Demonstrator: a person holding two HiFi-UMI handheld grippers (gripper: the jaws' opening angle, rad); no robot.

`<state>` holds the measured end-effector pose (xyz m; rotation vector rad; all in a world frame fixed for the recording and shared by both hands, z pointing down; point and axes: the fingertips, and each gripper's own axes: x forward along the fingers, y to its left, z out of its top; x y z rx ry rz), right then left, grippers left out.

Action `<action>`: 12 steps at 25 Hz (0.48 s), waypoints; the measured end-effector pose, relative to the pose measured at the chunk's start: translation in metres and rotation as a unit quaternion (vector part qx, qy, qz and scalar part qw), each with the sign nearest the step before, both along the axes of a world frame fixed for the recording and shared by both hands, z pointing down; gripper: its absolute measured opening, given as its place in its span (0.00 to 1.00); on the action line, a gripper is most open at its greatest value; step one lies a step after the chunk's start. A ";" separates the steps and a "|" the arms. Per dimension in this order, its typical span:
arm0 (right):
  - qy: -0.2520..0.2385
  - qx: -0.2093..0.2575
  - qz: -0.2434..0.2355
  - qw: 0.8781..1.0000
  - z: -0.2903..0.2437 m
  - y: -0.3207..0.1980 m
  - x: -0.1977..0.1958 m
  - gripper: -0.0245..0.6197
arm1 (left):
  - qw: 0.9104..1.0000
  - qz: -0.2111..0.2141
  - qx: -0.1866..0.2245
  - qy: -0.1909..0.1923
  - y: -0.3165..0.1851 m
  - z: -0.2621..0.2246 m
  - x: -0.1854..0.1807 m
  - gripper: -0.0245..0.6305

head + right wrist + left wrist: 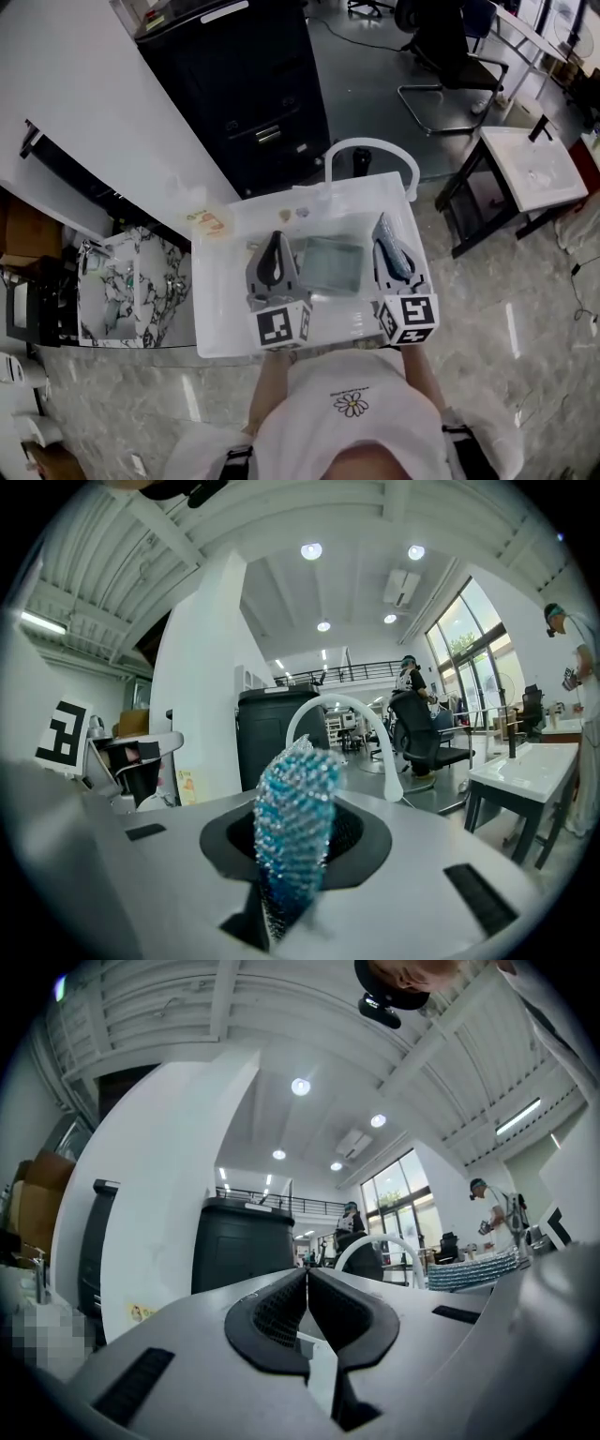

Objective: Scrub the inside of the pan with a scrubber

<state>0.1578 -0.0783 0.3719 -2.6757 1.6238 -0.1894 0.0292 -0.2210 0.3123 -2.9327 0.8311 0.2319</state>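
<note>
Right gripper (298, 803): I had it clamped on the scrubber (292, 841).
Left gripper (307, 1283): jaws together, empty.
Pan (330, 264): scrubber held clear of it; I judged the scrubbing still to do.

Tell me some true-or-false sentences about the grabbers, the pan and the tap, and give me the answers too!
1. The right gripper holds a sparkly blue scrubber. True.
2. The left gripper has its jaws wide open. False: its jaws are pressed together with nothing between them.
3. The pan lies in the white basin, between the two grippers. True.
4. The scrubber is rubbing the inside of the pan. False: it is held off to the pan's right side, not inside it.
5. The tap behind the basin is black. False: it is a white curved tap.
</note>
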 end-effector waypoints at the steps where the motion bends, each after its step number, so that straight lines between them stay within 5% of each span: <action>1: -0.001 -0.002 0.001 1.000 0.001 0.000 -0.002 0.13 | 1.000 0.000 -0.002 -0.004 -0.001 0.003 -0.002 0.06; 9: -0.011 -0.009 -0.003 1.000 0.005 0.003 -0.008 0.13 | 0.998 0.046 0.007 -0.048 -0.008 0.013 0.007 0.08; 12: -0.016 -0.013 -0.006 1.000 0.009 0.007 -0.009 0.13 | 0.984 0.117 0.067 -0.113 -0.008 0.020 0.025 0.25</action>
